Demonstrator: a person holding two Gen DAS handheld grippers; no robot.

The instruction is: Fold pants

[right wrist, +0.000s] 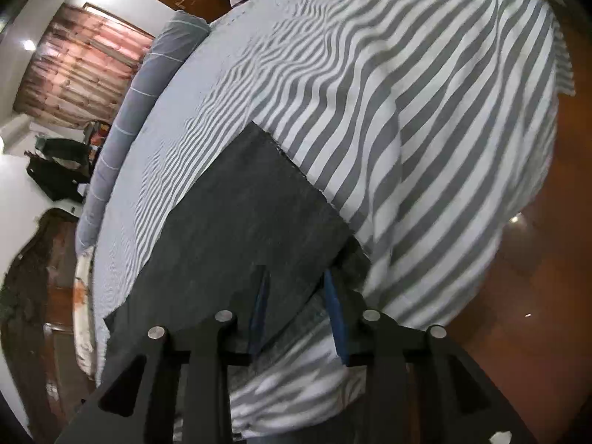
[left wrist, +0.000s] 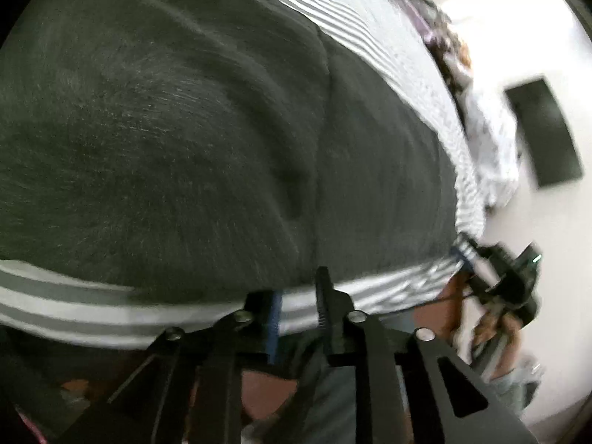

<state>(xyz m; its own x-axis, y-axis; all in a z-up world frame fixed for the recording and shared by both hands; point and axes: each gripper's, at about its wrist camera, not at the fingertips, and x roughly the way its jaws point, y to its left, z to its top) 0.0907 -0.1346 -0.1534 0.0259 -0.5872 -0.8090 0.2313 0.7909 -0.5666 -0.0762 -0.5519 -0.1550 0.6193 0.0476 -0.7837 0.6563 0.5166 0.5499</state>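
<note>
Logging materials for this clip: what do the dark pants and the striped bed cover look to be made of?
Dark charcoal pants: probably a matte, slightly fuzzy knit or brushed cotton; pale fibre flecks, no sheen. Grey-and-white striped bed sheet: likely thin woven cotton, matte, with fine ripples.

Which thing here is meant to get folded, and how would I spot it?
Find the bed with the grey-and-white striped sheet. Lying flat on it, near its edge, are the pants: the only plain, dark charcoal cloth against all those stripes.
</note>
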